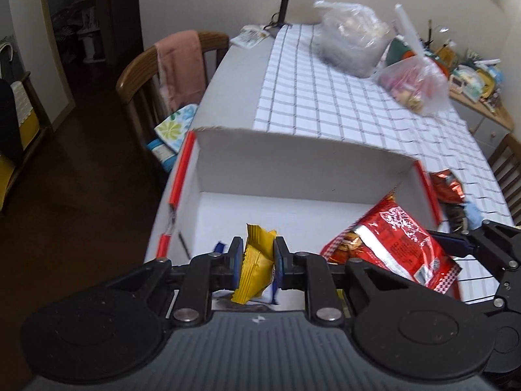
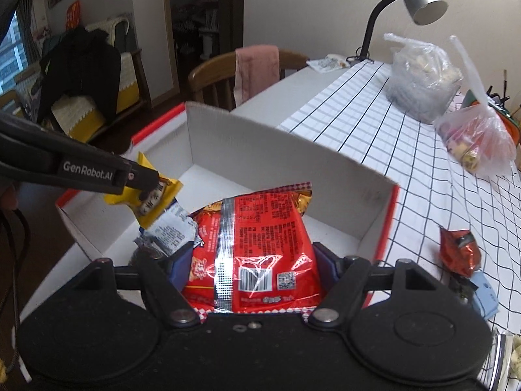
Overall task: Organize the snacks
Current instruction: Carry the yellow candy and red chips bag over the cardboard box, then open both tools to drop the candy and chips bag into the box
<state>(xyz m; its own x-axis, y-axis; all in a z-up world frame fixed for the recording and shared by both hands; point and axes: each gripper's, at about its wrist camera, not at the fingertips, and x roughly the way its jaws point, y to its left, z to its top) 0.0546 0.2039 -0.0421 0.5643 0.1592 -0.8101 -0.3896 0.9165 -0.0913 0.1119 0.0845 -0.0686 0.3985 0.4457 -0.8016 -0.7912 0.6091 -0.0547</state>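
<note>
fingers [image 1: 280,254] pinch yellow packet [image 1: 254,270] (over box [image 1: 293,159])

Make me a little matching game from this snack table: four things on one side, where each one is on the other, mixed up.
Things:
1. yellow packet
2. big red bag
3. small red packet
4. pink towel

Places:
A. draped over a chair back
B. lying on the checked cloth beside the box
C. pinched in the left gripper
D. between the right gripper fingers, over the box

Pairs: 1-C, 2-D, 3-B, 4-A
</note>
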